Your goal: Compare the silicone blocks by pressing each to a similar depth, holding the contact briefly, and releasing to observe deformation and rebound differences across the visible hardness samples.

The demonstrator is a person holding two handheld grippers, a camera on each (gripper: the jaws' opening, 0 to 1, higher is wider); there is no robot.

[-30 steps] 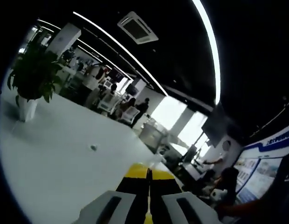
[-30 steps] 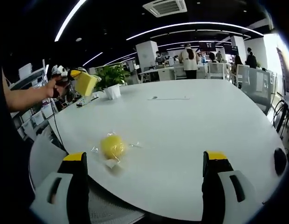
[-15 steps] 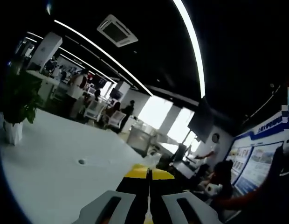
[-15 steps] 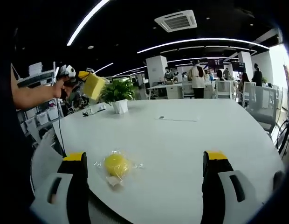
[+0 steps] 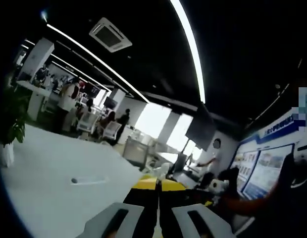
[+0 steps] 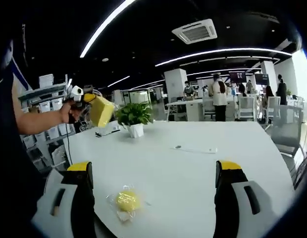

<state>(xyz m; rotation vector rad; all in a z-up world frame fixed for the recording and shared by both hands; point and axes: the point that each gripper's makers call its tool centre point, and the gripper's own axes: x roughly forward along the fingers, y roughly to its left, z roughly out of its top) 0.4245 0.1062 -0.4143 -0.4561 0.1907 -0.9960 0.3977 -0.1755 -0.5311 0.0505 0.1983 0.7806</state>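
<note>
Right gripper [image 6: 153, 193]: seen in the right gripper view; its two yellow-tipped jaws stand wide apart with nothing between them, raised over the near edge of the table.
Left gripper [image 6: 86, 103]: seen in the right gripper view at the left, lifted in the air in a person's hand [image 6: 69, 113]; a yellow block [image 6: 101, 110] sits at its tip, well above the table; in the left gripper view its own jaws [image 5: 158, 186] meet with only a thin line between them, yellow at the tips; I cannot tell from that view how the block is gripped.
Table [image 6: 232, 163]: large, white, rounded.
Yellow ball [image 6: 127, 201]: wrapped in clear plastic; lies on the table near its front edge, closer to the right gripper's left jaw.
Potted plant [image 6: 134, 117]: green leaves in a white pot; stands on the table's far left side, just right of the raised block.
Small flat item [image 6: 195, 148]: lies on the table past its middle; too small to identify.
Background: open office; people standing far off; bright ceiling light strips.
</note>
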